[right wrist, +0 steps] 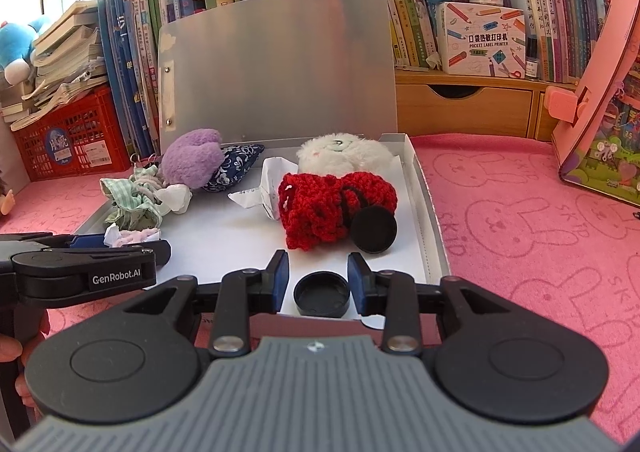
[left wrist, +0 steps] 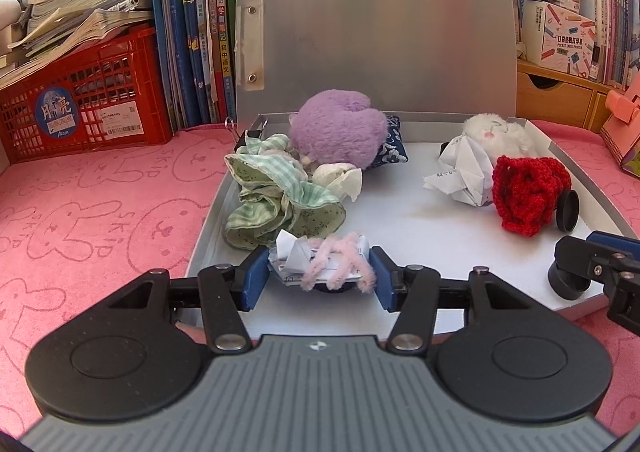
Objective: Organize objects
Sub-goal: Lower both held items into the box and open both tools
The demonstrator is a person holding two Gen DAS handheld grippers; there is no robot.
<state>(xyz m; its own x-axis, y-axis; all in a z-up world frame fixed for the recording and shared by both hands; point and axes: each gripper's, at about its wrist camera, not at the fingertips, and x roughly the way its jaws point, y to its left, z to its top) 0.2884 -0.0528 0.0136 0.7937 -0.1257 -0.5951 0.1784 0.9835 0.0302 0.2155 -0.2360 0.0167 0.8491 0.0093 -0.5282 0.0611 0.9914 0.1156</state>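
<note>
An open grey box point(left wrist: 404, 211) lies on the pink mat, lid upright. My left gripper point(left wrist: 320, 278) has its blue pads against a bundle of crumpled paper and pink pipe cleaner point(left wrist: 324, 262) at the box's front left; it also shows in the right wrist view point(right wrist: 128, 238). My right gripper point(right wrist: 318, 284) is open around a black round cap point(right wrist: 322, 293) at the box's front edge, pads apart from it. A second black cap point(right wrist: 374, 230) leans on a red crocheted piece point(right wrist: 328, 207).
In the box: a purple plush point(left wrist: 336, 131), green checked cloth point(left wrist: 276, 195), white plush point(left wrist: 500, 131), crumpled paper point(left wrist: 464, 171), blue patterned pouch point(right wrist: 234, 165). A red crate point(left wrist: 80, 107) stands left, books behind, wooden drawers point(right wrist: 464, 103) and a pink stand point(right wrist: 600, 91) right.
</note>
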